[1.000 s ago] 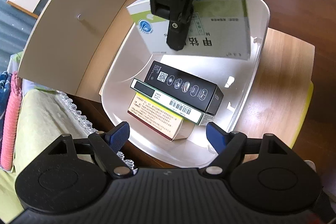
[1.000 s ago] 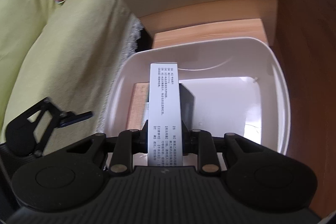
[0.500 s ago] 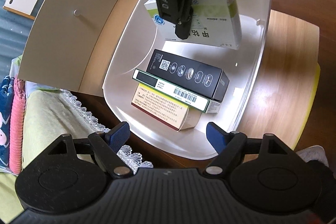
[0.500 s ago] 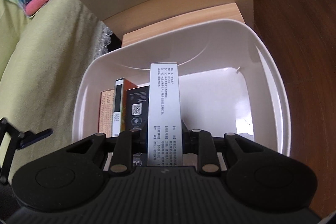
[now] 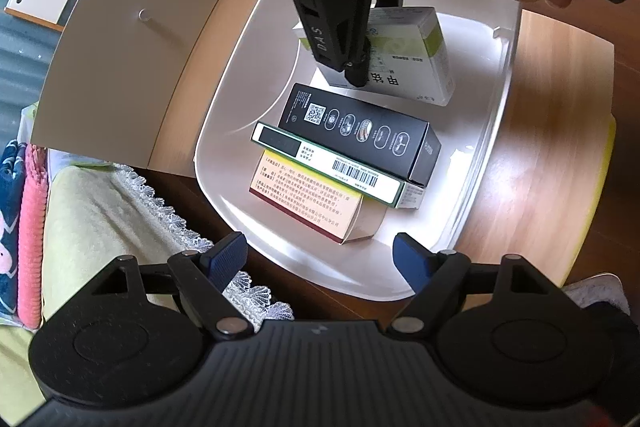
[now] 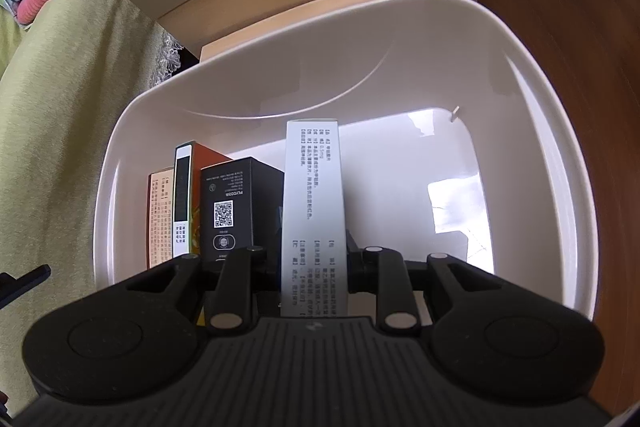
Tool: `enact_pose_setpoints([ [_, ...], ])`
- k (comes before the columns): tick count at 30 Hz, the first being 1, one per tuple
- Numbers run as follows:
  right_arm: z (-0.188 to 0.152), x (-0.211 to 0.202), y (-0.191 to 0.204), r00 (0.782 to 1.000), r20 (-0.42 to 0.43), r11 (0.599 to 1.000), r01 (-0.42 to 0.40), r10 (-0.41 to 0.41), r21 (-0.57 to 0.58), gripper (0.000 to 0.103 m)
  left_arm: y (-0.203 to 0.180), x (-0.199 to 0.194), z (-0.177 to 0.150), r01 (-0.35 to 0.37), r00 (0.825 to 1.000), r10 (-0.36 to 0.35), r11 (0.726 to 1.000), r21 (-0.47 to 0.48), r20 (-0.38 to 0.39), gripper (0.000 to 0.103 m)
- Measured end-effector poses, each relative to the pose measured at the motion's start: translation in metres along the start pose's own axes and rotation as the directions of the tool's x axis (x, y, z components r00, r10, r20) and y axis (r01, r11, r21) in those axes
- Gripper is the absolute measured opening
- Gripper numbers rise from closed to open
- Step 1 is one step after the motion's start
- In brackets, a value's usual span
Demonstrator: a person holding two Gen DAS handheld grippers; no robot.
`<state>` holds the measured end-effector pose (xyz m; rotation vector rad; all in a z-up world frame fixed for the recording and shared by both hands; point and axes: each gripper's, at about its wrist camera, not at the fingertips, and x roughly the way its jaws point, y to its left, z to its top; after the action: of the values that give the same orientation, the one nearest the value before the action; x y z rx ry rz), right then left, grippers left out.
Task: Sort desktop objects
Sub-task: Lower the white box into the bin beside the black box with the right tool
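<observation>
Our right claw pinches a white-and-green medicine box on edge, inside the white tub, beside three boxes standing side by side: a black box, a slim green-edged box and a cream-and-red box. Our left claw hangs spread and empty over the tub's near rim. The tub rests on a pale wooden board laid on the dark brown bench. A beige panel leans beside it. Yellow-green bedding with a lace trim borders the bench.
</observation>
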<state>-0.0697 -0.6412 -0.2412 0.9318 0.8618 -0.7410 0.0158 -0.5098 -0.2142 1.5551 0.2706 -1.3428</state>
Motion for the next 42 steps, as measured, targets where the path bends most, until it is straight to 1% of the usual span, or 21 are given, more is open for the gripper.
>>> enact_pose_setpoints([
  [11,0.002,0.011,0.001,1.000,-0.027,1.000,-0.012,0.011,-0.005,0.022,-0.004,0.003,0.000,0.008,1.000,-0.008,1.000,0.002,-0.010,0.081],
  [20,0.001,0.018,0.000,0.999,-0.047,1.000,-0.002,0.002,-0.008,0.022,-0.006,0.002,0.000,0.013,1.000,-0.013,1.000,-0.008,-0.013,0.081],
  [25,0.001,0.024,0.000,0.997,-0.070,1.000,-0.009,0.009,-0.003,0.022,-0.005,0.005,-0.002,-0.006,0.999,0.005,1.000,-0.002,-0.031,0.081],
  [31,0.000,0.026,-0.001,0.998,-0.066,1.000,-0.010,0.011,0.004,0.022,-0.003,0.007,-0.004,-0.017,0.999,0.017,1.000,-0.005,-0.044,0.081],
  [42,0.002,0.024,-0.002,0.999,-0.047,1.000,-0.014,0.014,0.017,0.024,-0.004,0.010,-0.005,-0.009,0.999,0.009,1.000,-0.006,-0.042,0.081],
])
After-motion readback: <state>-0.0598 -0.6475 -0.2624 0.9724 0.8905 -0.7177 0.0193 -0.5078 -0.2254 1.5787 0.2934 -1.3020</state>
